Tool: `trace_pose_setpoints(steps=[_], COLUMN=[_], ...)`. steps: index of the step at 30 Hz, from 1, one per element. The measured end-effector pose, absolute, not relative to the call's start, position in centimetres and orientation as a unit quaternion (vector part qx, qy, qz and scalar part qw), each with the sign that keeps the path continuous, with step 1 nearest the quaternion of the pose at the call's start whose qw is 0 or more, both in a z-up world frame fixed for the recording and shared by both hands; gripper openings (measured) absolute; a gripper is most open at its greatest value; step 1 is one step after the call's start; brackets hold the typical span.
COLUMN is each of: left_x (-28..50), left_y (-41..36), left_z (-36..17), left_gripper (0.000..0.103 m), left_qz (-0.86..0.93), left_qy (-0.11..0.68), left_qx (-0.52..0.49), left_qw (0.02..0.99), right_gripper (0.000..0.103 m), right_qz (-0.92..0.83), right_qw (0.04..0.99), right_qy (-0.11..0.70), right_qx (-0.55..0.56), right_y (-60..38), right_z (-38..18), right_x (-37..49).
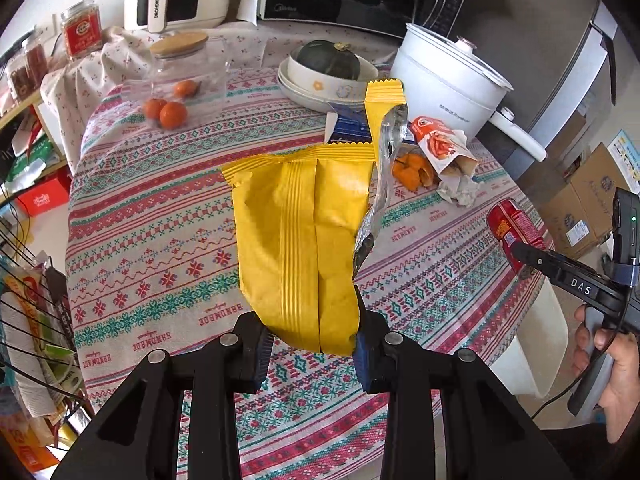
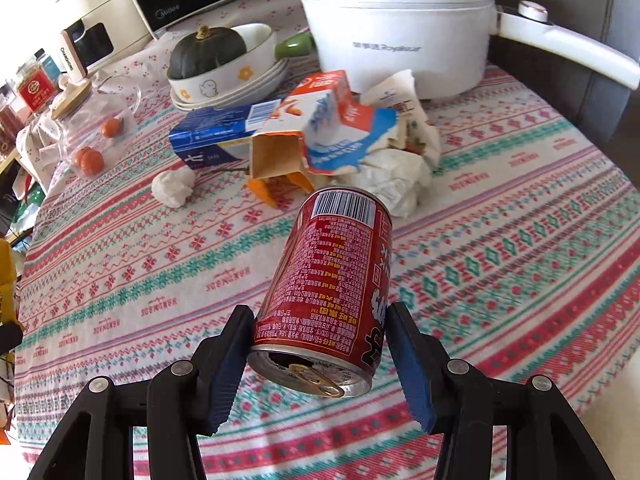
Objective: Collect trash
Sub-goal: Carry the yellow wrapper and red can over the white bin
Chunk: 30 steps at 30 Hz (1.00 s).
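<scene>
The left gripper (image 1: 314, 350) is closed narrowly on the bottom edge of a crinkled yellow foil snack bag (image 1: 304, 240), its 2 blue-padded fingers (image 1: 262, 354) pinching the bag, which is lifted above the patterned woven tablecloth (image 1: 160, 240) with its torn silver-lined top flopping to the right. The right gripper (image 2: 320, 360) holds a red aluminium drink can (image 2: 332, 292) between its 2 fingers, the pull-tab end towards the camera and the barcode end tilted away, clear of the cloth.

On the table, a crushed orange-and-white paper carton (image 2: 312, 132), crumpled white paper wrappers (image 2: 400, 160), a flat blue cardboard box (image 2: 216, 136) and a balled white tissue (image 2: 174, 186) lie together near a white electric cooking pot (image 2: 400, 40). A cream ceramic bowl (image 2: 236, 76), stacked on plates, contains a dark green squash (image 2: 206, 54). A clear plastic bag (image 1: 176, 96) holds 3 small oranges (image 1: 172, 114), just in front of a glass jar with a wooden lid (image 1: 180, 46).
</scene>
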<state>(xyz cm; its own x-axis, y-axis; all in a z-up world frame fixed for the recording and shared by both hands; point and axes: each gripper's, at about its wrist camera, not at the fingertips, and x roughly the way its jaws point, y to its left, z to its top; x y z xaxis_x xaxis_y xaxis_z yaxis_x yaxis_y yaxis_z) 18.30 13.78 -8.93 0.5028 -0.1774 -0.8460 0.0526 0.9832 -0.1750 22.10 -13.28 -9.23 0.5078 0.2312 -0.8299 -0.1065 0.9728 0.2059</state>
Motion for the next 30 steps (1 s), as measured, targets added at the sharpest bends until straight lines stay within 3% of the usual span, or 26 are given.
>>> trace_pose_setpoints(steps=[22, 30], left_x=[16.0, 14.7], left_y=[-1.9, -8.6], left_z=[-9.0, -9.8], left_gripper=[0.035, 0.035], left_qz=[-0.195, -0.235], left_qy=[0.509, 0.509], left_qx=[-0.015, 0.028], left_qw=[0.838, 0.827], right_gripper=[0.059, 0.059], right_qz=[0.109, 0.062], right_qw=[0.863, 0.851], right_qy=[0.484, 0.505], right_qx=[0.098, 0.132], right_y=[-24.2, -30.6], right_z=[-4.7, -6.0], right_x=[14.1, 12.0])
